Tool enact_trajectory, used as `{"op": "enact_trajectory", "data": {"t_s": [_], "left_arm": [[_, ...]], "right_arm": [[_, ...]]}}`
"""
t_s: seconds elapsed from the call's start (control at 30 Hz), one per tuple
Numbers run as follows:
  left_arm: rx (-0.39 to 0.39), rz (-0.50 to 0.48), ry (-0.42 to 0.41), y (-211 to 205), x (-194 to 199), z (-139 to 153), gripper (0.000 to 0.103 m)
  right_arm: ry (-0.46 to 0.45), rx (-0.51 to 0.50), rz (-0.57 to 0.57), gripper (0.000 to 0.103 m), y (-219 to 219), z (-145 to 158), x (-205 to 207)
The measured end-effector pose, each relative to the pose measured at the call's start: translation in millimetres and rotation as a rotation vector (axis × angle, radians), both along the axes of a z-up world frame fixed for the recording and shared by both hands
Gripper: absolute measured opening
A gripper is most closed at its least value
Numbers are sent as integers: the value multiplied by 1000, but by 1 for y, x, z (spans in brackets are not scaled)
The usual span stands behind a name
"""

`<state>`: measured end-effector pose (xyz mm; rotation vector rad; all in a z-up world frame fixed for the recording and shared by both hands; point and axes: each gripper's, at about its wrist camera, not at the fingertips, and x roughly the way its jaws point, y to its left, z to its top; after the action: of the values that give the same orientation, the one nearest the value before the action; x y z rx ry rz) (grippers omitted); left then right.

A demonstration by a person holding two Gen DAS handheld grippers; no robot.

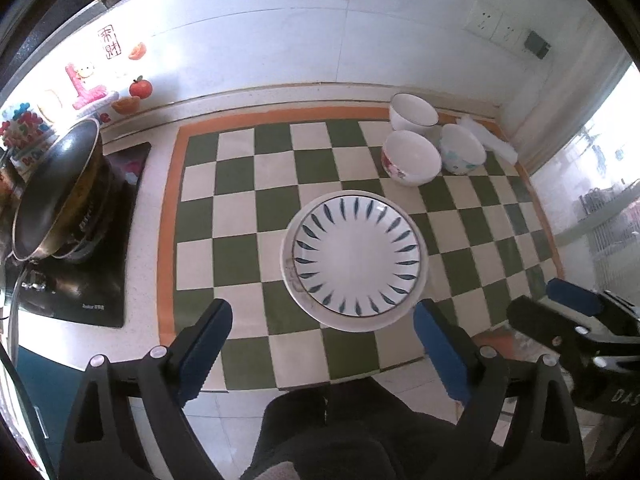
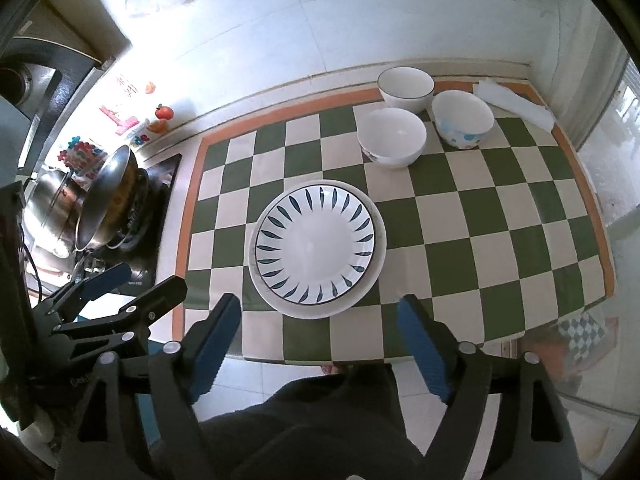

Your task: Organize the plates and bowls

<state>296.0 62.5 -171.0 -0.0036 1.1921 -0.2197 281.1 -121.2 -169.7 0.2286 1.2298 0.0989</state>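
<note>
On the checkered mat [image 1: 256, 184] the plates are already together: a plate with blue leaf marks [image 1: 356, 254] lies on top of a plain white plate [image 1: 352, 322], and only the rim of the lower one shows around it. The stack sits near the middle of the mat, toward the front edge. I cannot tell if there are more than two plates in this stack, because the top one covers nearly everything.

The bowls are not stacked yet. Three of them stand in the far right corner of the mat, close beside each other: a white bowl with a dark rim [image 2: 406, 89] at the back, a bowl with a flower pattern [image 2: 391, 137] in front of it, and a bowl with blue spots [image 2: 463, 119] to the right, which leans a little.

The left gripper [image 1: 323, 326] is held wide open above the front edge of the mat and grips nothing. The right gripper [image 2: 320, 320] is also wide open and empty, at about the same place, and both look toward the plates.

So I judge the plate part is done, or nearly done. What is left is to nest the three bowls into one pile, and perhaps to put this pile beside the plates.
</note>
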Motion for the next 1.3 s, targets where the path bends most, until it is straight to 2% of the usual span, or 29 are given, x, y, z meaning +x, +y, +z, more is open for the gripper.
{"op": "enact_trajectory", "data": {"t_s": [0.13, 0.27, 0.43, 0.53, 0.63, 0.73, 0.8, 0.87, 0.93, 0.97, 1.0, 1.03, 1.1, 1.13, 1.17, 1.3], "left_arm": [[18, -4, -20, -4, -2, 6, 93], [13, 15, -22, -12, 6, 8, 93], [48, 49, -52, -38, 42, 6, 93], [34, 87, -54, -58, 79, -2, 93], [12, 112, -14, -78, 123, -22, 93], [8, 131, 43, -100, 172, -51, 93], [-6, 145, 111, -111, 205, -78, 93], [-6, 159, 178, -119, 228, -103, 93], [-2, 160, 238, -126, 248, -129, 87], [6, 155, 273, -131, 258, -143, 80], [9, 146, 294, -135, 265, -153, 67], [7, 140, 316, -138, 270, -162, 62], [10, 118, 348, -146, 279, -176, 41], [5, 106, 358, -149, 282, -181, 37], [5, 104, 366, -152, 285, -186, 28], [3, 77, 372, -162, 286, -199, 12]], "right_arm": [[-1, 4, -1, 89, -1, 2, -1], [7, 53, -14, 90, -17, -2, 8], [3, 98, -34, 90, -57, -11, 45], [9, 113, -52, 90, -84, -22, 79], [39, 112, -84, 90, -118, -48, 128], [103, 165, -107, 90, -148, -84, 174], [138, 193, -110, 89, -160, -107, 200], [182, 205, -113, 83, -170, -133, 226], [214, 218, -110, 77, -177, -156, 248], [233, 220, -111, 73, -180, -168, 258], [245, 228, -111, 70, -181, -177, 265], [259, 240, -110, 66, -183, -186, 272], [294, 267, -111, 55, -184, -202, 283], [310, 283, -109, 47, -183, -210, 288], [318, 290, -107, 39, -183, -215, 291], [350, 290, -99, 18, -178, -232, 299]]}}
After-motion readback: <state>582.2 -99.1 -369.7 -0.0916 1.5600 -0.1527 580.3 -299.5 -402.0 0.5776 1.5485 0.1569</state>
